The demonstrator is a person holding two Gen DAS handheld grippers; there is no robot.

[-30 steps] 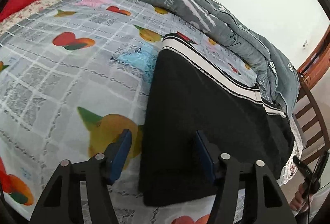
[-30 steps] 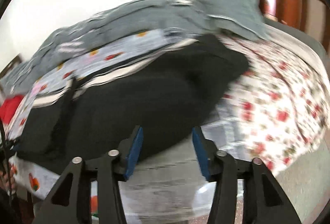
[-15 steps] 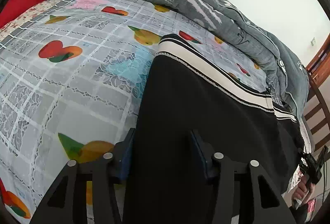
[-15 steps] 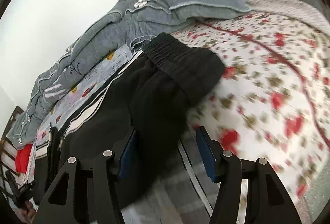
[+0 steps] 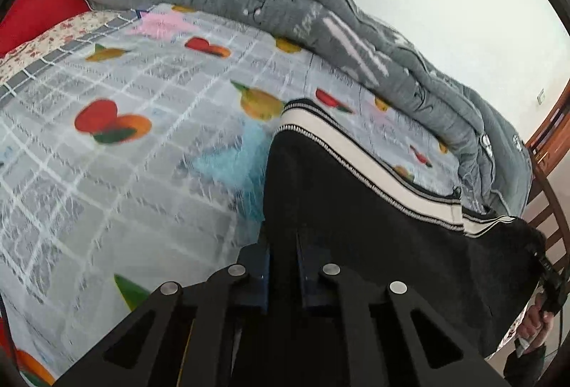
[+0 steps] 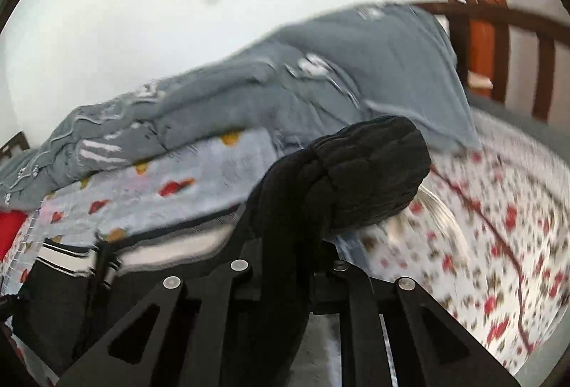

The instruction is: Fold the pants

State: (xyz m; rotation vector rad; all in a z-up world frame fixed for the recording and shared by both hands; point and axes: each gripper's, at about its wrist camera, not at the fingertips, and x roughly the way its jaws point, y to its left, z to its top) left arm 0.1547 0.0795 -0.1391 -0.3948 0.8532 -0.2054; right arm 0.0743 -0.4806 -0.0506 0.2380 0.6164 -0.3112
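Note:
Black pants (image 5: 374, 219) with a white side stripe lie on the fruit-print bed sheet (image 5: 124, 145). My left gripper (image 5: 283, 266) is shut on the near edge of the leg end. In the right wrist view my right gripper (image 6: 295, 266) is shut on the pants near the gathered waistband (image 6: 370, 173), which is lifted off the bed. The pants (image 6: 285, 209) hang taut between the two grippers.
A rolled grey quilt (image 5: 320, 27) runs along the far side by the white wall. A red pillow (image 5: 32, 16) lies at far left. A floral sheet (image 6: 498, 226) covers the bed's right part. A wooden bed frame (image 6: 498, 41) stands behind.
Both grippers went from open to shut on the pants. The left moved forward onto the leg edge; the right closed at the waistband and raised it.

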